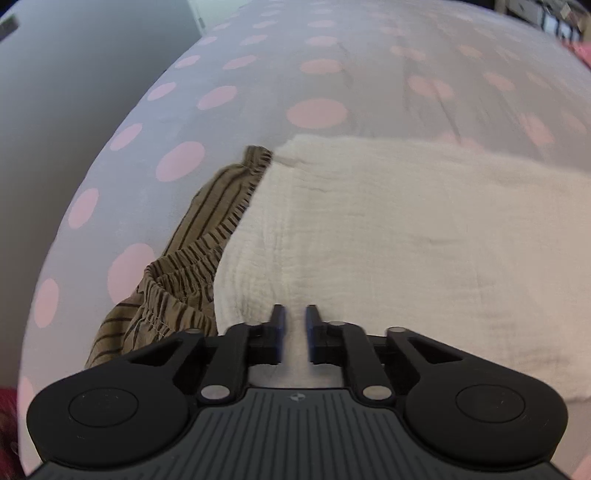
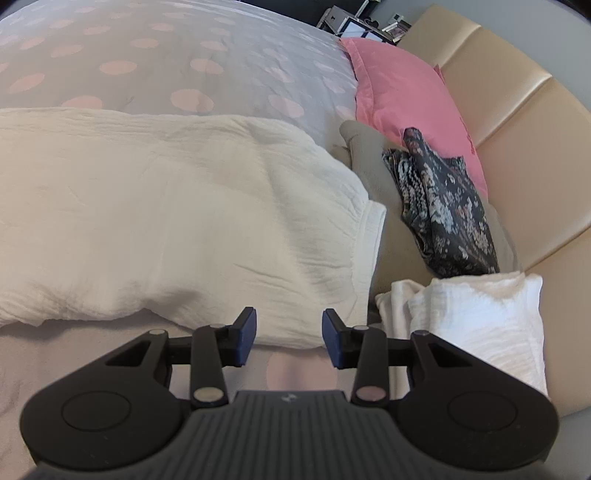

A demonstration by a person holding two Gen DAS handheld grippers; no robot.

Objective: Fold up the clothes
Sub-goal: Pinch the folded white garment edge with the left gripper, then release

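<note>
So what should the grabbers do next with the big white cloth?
Probably close the right gripper on the near edge of the white cloth. Its jaws are open right at that edge, while the left gripper looks pinched on cloth already.

A grey bedspread (image 2: 229, 62) printed with pink dots covers the bed. A pink pillow (image 2: 402, 96) lies at the bed's right end, against a beige padded headboard (image 2: 517, 110) with vertical channels. Dark shelving with small items (image 2: 362, 22) stands beyond the pillow; its contents are too small to identify. A grey wall (image 1: 74, 74) borders the bed's left side.
</note>
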